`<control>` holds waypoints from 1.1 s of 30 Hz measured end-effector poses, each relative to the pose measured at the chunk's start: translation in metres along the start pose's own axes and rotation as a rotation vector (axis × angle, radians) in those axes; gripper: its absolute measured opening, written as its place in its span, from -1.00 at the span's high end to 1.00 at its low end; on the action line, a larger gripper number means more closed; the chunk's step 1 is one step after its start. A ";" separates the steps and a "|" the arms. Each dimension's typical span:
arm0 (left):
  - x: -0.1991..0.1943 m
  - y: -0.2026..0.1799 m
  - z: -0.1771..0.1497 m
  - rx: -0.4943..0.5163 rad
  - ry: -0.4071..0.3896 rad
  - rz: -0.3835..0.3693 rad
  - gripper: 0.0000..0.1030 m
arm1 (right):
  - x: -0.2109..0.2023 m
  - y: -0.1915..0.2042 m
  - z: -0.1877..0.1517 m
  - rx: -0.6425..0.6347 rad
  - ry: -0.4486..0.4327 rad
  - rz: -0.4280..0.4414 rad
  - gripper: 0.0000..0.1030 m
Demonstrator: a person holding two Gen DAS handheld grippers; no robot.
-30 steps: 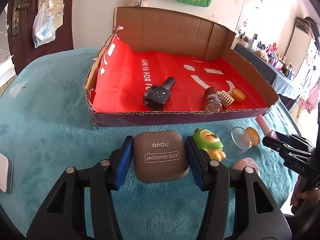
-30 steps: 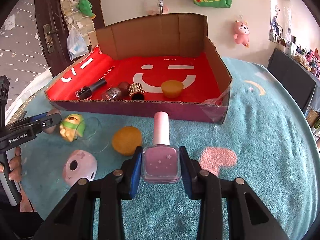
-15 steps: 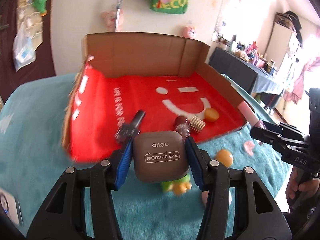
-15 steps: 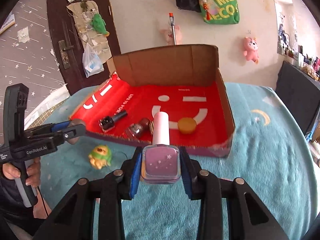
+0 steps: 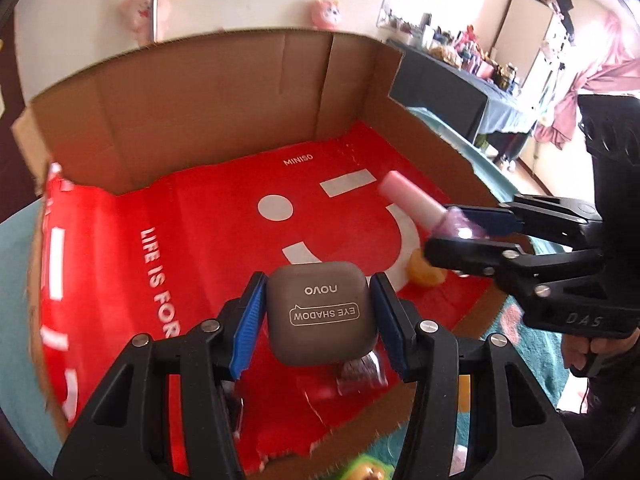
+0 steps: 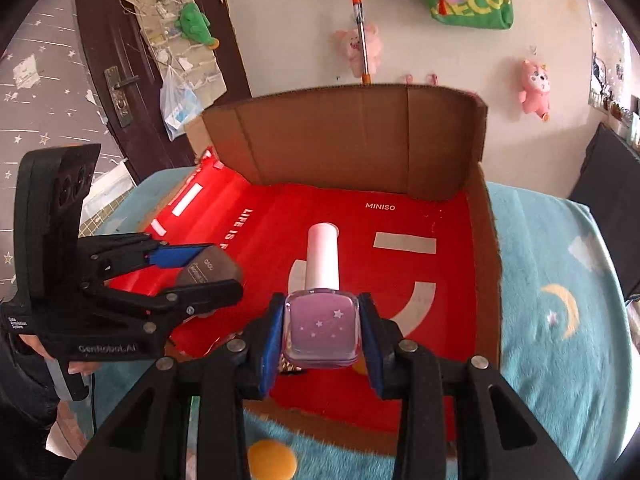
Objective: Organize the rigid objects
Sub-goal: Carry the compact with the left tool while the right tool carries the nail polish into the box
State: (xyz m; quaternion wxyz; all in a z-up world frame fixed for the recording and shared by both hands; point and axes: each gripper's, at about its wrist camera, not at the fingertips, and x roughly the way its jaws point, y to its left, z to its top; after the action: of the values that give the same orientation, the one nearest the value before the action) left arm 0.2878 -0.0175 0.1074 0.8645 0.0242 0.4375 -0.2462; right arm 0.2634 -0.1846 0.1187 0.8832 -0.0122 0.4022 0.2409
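Two hand-held tongs hover over a cardboard box [image 6: 484,240] lined in red; the left gripper [image 5: 318,316] is clamped on a grey eye shadow case [image 5: 322,312], the right gripper [image 6: 320,334] on a lilac nail polish bottle [image 6: 322,320] — pink cap pointing to the far wall. The risk, as I judge it: the tongs sit close together, so a release could knock one against the other, or drop the bottle onto the small items already lying at the box's near edge; each item sits squarely between its blue pads.
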 end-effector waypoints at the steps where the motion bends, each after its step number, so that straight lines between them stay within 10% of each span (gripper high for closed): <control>1: 0.004 0.001 0.002 0.004 0.007 0.006 0.03 | 0.006 -0.002 0.003 0.004 0.012 0.002 0.27; 33: 0.056 0.003 0.013 0.083 0.164 0.088 0.03 | 0.085 -0.016 0.016 0.004 0.229 -0.110 0.26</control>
State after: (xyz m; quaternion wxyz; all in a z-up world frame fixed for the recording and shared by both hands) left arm 0.3264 -0.0410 0.0715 0.8341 0.0993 0.4946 -0.2231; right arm 0.3294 -0.1600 0.0664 0.8433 -0.0599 0.4998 0.1884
